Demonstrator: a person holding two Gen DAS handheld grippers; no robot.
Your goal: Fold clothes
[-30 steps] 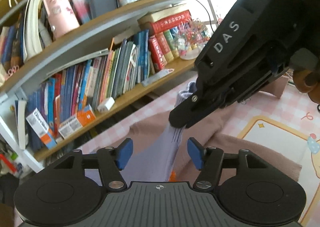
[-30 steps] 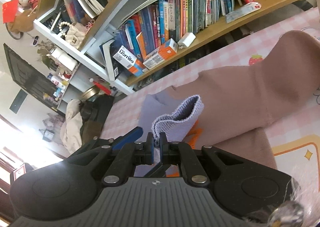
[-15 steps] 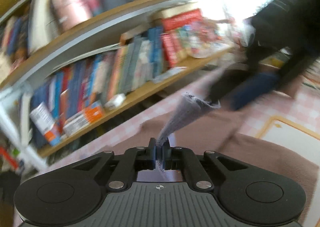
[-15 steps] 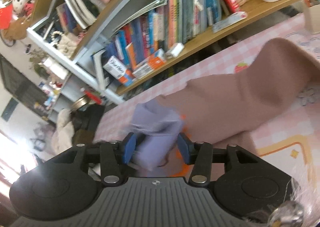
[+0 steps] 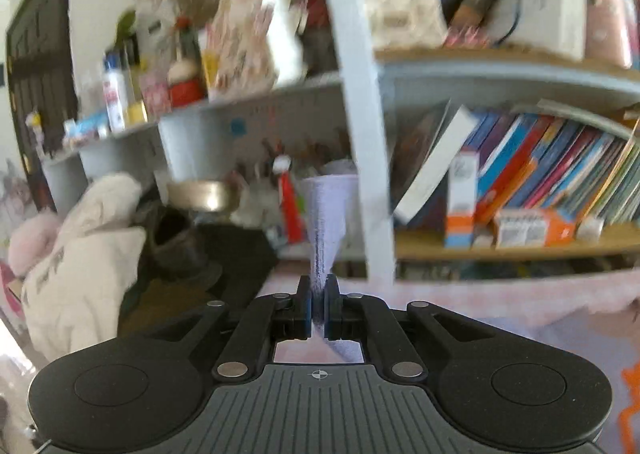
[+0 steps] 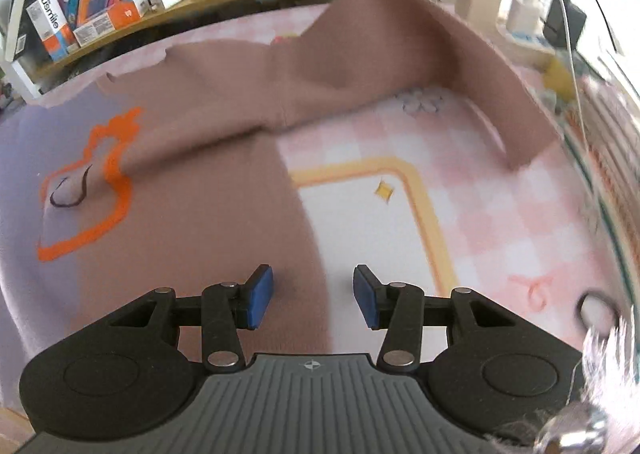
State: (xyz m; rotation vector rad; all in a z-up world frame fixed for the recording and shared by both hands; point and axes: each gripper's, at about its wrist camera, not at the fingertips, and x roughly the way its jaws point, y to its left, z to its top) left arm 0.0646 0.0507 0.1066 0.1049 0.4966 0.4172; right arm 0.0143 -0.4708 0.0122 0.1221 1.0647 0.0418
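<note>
Since a second ago the left claw (image 5: 318, 304) has clamped onto the lavender sleeve cuff (image 5: 328, 209) and swung it from the right claw toward the bookshelf (image 5: 500, 250); the cuff fans upward at twelve o'clock from the pinched pads. In the right view, the right claw (image 6: 314, 296) has let go and stands apart above the brown-and-lavender sweater (image 6: 208, 213), orange-outlined, spread on the pink-checked tabletop (image 6: 500, 221) from nine to one o'clock.
</note>
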